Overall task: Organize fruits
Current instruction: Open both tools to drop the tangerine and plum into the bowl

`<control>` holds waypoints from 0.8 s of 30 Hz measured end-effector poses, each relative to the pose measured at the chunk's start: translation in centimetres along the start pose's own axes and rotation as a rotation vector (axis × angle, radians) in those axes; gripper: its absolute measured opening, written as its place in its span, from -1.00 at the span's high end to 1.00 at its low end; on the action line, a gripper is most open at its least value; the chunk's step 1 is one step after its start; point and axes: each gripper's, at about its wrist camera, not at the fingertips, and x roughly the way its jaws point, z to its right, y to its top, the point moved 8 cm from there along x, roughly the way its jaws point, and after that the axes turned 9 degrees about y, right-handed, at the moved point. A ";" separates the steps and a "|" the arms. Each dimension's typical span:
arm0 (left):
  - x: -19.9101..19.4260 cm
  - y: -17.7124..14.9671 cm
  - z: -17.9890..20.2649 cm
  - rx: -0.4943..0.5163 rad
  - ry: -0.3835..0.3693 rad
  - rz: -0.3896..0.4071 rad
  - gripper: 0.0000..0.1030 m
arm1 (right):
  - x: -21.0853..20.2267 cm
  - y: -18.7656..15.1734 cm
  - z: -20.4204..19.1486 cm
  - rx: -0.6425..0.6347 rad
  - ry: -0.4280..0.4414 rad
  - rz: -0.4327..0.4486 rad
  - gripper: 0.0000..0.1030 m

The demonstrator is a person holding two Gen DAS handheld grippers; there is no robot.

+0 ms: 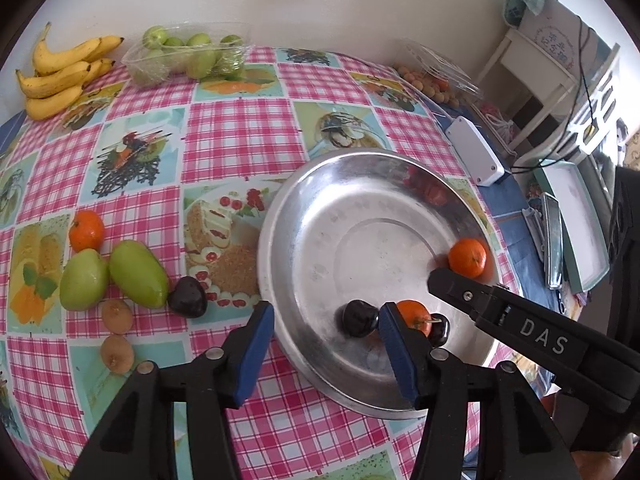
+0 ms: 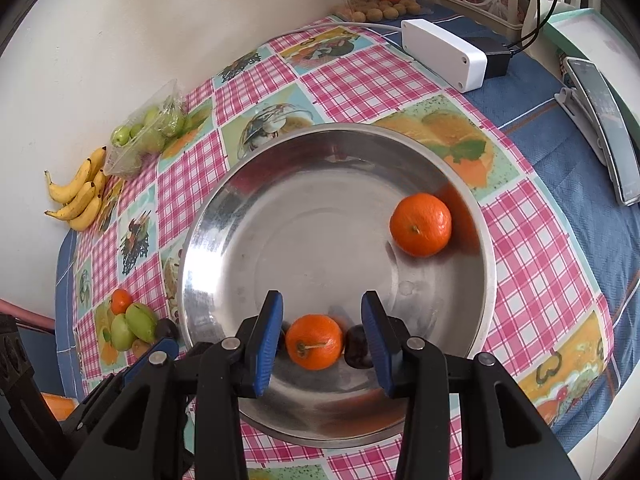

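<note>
1. Bananas (image 1: pixel 60 72) and a tray of green fruit (image 1: pixel 188 56) lay at the bench's (image 1: pixel 240 128) far left.
2. Two mangoes (image 1: pixel 116 276), a tangerine (image 1: pixel 86 230), a plum (image 1: pixel 187 297) and two kiwis (image 1: pixel 116 332) sat left of the bowl (image 2: pixel 208 248).
3. The left hand-held gripper (image 1: pixel 326 350) hung with jaws apart over the bowl's rim.
4. The right hand-held gripper (image 2: pixel 322 338) stood with jaws apart around a tangerine (image 2: pixel 314 342) in the bowl, between two plums (image 2: pixel 358 346); another tangerine (image 2: pixel 421 224) lay at the bowl's right.

I read "DAS" in pale letters on my right gripper (image 1: pixel 436 278) arm — the box (image 1: pixel 554 34) print is too blurred.
</note>
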 end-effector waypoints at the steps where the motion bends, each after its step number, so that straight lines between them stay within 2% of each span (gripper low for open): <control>1: -0.1 0.1 -0.5 -0.014 0.014 0.003 -0.25 | 0.0 0.0 0.0 0.001 -0.001 0.000 0.16; 3: -0.3 0.5 -1.8 -0.049 0.051 0.013 -0.35 | 0.0 0.0 0.0 0.002 -0.003 0.000 0.12; 4: -0.5 0.6 -2.6 -0.073 0.075 0.017 -0.50 | 0.1 0.0 0.0 0.003 -0.003 -0.001 0.06; 6: -0.8 1.0 -4.2 -0.111 0.126 0.036 -0.67 | 0.1 0.0 -0.1 0.000 -0.002 -0.002 -0.31; 8: -1.1 1.1 -5.8 -0.149 0.177 0.048 -0.94 | 0.2 -0.1 -0.3 -0.009 -0.003 -0.003 -0.37; 9: -1.1 1.1 -6.6 -0.172 0.197 0.051 -1.00 | 0.2 -0.1 -0.4 -0.013 -0.004 -0.003 -0.40; 12: -1.0 0.9 -8.6 -0.224 0.241 0.045 -1.00 | 0.4 -0.2 -0.5 -0.022 -0.010 -0.008 -0.55; 17: -0.5 0.1 -10.6 -0.277 0.297 0.016 -1.00 | 0.6 -0.4 -0.6 -0.039 -0.018 -0.011 -0.63; 24: -0.4 -0.4 -12.0 -0.323 0.328 0.005 -1.00 | 0.7 -0.3 -0.6 -0.055 -0.030 -0.010 -0.64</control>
